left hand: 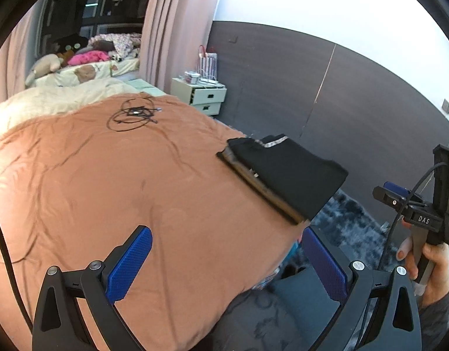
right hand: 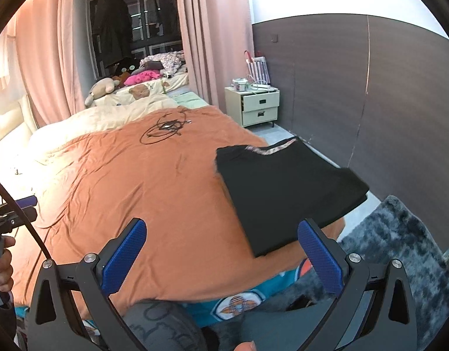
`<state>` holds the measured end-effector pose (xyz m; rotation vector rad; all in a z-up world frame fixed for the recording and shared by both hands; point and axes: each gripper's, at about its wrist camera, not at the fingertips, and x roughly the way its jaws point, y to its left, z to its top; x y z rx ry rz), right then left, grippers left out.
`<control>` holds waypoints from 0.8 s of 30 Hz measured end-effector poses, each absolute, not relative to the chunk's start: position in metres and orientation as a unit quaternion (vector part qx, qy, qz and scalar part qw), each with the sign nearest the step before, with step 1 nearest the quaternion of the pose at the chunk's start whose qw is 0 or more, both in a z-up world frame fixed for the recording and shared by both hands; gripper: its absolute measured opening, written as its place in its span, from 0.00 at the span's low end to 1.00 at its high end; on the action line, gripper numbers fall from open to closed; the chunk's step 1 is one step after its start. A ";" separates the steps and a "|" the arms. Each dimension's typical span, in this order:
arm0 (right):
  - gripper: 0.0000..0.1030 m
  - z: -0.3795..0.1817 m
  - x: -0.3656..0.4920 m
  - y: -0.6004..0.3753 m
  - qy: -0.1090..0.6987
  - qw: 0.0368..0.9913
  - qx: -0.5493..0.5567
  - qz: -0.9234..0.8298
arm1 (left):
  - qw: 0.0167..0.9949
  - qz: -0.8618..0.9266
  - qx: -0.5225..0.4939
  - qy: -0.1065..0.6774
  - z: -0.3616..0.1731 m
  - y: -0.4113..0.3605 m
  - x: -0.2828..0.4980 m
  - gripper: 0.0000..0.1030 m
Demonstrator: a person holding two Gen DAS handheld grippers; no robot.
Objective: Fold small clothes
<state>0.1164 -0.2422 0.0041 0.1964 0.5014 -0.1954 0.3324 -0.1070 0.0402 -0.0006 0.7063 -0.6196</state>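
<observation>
A stack of folded black clothes (left hand: 285, 172) lies at the right edge of the orange bedspread (left hand: 122, 181); a patterned collar shows at its far end. It also shows in the right wrist view (right hand: 283, 187). My left gripper (left hand: 227, 251) is open and empty, held above the bed's near edge, short of the stack. My right gripper (right hand: 221, 245) is open and empty, its right finger (right hand: 318, 254) just at the stack's near corner. The right gripper also shows in the left wrist view (left hand: 400, 196), off the bed to the right.
A coiled black cable (right hand: 165, 128) lies far up the bedspread. Cream bedding and soft toys (right hand: 130, 90) lie beyond. A white nightstand (right hand: 258, 105) stands by the dark wall panel. A grey shaggy rug (right hand: 400, 248) covers the floor right of the bed.
</observation>
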 end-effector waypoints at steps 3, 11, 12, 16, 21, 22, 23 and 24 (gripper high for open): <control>1.00 0.000 0.109 -0.229 0.246 0.959 0.104 -0.097 | 0.897 -0.290 -0.002 0.333 0.040 -0.083 0.315 1.00; 1.00 -0.006 0.082 -0.199 0.238 0.961 0.112 -0.087 | 0.915 -0.257 -0.013 0.311 0.042 -0.027 0.264 1.00; 1.00 -0.008 0.077 -0.195 0.236 0.961 0.111 -0.086 | 0.916 -0.254 -0.012 0.309 0.042 -0.023 0.259 1.00; 1.00 -0.017 0.061 -0.177 0.239 0.961 0.108 -0.084 | 0.925 -0.241 -0.009 0.293 0.037 -0.005 0.224 1.00; 1.00 -0.023 0.040 -0.156 0.244 0.961 0.110 -0.067 | 0.934 -0.212 -0.020 0.288 0.026 0.018 0.188 1.00; 1.00 -0.025 0.035 -0.153 0.243 0.962 0.110 -0.061 | 0.935 -0.205 -0.023 0.288 0.024 0.023 0.182 1.00; 1.00 -0.025 0.031 -0.150 0.242 0.962 0.110 -0.058 | 0.937 -0.197 -0.025 0.288 0.022 0.027 0.175 1.00; 1.00 -0.023 0.030 -0.149 0.241 0.963 0.109 -0.057 | 0.938 -0.191 -0.028 0.287 0.021 0.032 0.168 1.00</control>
